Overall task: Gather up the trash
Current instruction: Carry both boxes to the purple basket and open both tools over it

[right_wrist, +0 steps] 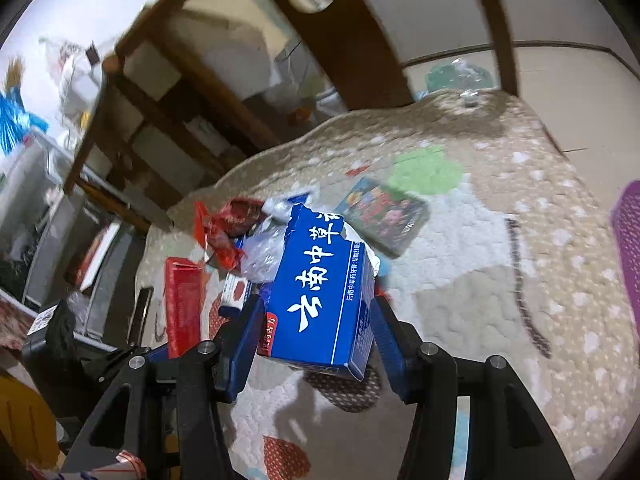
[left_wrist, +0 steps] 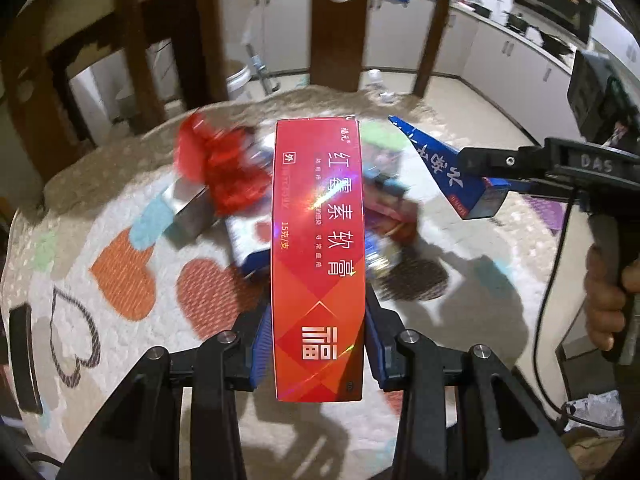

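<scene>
Left gripper point(left_wrist: 318, 344) clamped on the red carton point(left_wrist: 318, 256), pads pressed to its 2 long sides, carton lifted above the heart-patterned tablecloth point(left_wrist: 120, 280). Right gripper point(right_wrist: 316, 340) clenched on the torn blue carton point(right_wrist: 320, 288), likewise raised off the tablecloth. Below the red carton, toward the chair point(left_wrist: 336, 24): crumpled red wrapper point(left_wrist: 216, 168), silver box point(left_wrist: 188, 208), blurred packets. Bare cloth on the side of the red carton away from the chair; table edge just beyond the pile.
</scene>
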